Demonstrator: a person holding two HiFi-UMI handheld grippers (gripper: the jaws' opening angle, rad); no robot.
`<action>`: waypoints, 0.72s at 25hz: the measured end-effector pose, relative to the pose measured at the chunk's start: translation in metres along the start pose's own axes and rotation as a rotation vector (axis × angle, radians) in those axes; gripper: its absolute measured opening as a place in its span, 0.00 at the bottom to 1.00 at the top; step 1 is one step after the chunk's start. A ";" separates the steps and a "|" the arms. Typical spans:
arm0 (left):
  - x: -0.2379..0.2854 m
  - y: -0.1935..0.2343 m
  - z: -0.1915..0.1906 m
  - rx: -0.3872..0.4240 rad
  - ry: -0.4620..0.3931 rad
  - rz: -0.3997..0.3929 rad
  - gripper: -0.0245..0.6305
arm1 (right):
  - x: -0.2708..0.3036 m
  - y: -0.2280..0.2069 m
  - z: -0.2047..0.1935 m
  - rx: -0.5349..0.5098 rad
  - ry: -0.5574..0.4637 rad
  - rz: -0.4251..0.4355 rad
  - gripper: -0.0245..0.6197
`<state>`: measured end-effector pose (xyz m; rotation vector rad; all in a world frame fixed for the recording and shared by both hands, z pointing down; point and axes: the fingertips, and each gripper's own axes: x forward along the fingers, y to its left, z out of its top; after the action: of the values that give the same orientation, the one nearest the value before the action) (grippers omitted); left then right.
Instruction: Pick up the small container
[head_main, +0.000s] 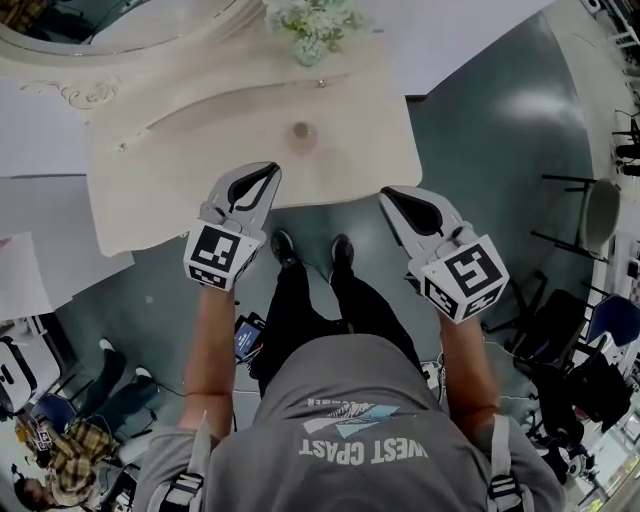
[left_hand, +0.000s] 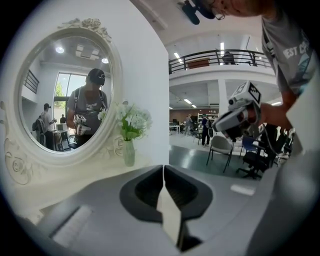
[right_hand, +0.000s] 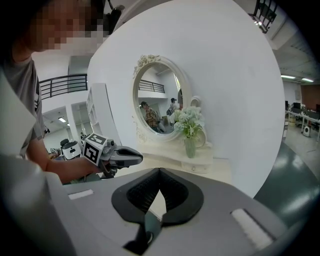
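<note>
The small container (head_main: 302, 133) is a little round, pale brown thing standing on the cream worktop (head_main: 180, 170), about midway between the back shelf and the front edge and somewhat right of the middle. It stands alone, with bare surface all round it.

The left gripper (head_main: 270, 172) reaches over the front edge, its jaws pressed together with nothing between them. Their tip points at the container from the near left and is near it but clearly not touching. The right gripper (head_main: 388, 193) hangs at the front edge near the right corner. Its jaws also meet at the tips and are empty, and they are farther from the container than the left pair. The container lies ahead of both grippers and between their lines. Neither gripper view shows it, as each gripper's own grey body covers the near worktop.

Nothing stands between either pair of jaws and the container. Behind it a low raised shelf (head_main: 230, 100) runs along the back edge, carrying a vase of pale flowers (head_main: 313, 25) almost straight behind the container and well apart from it. An oval mirror (left_hand: 65, 95) in an ornate cream frame stands at the back left. Below the front edge the person's dark shoes (head_main: 283, 246) rest on the grey-green floor (head_main: 480, 130).
</note>
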<state>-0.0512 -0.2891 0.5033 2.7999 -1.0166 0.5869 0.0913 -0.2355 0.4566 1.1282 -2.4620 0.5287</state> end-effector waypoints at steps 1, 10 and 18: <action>0.005 0.003 -0.005 -0.002 0.004 -0.003 0.05 | 0.003 -0.001 -0.003 0.004 0.004 -0.003 0.04; 0.051 0.016 -0.034 -0.010 0.049 -0.022 0.08 | 0.011 -0.014 -0.021 0.043 0.036 -0.022 0.04; 0.093 0.033 -0.073 -0.031 0.088 -0.017 0.18 | 0.031 -0.027 -0.043 0.080 0.070 -0.034 0.04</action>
<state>-0.0299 -0.3532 0.6062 2.7263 -0.9755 0.6797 0.1011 -0.2509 0.5133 1.1603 -2.3762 0.6505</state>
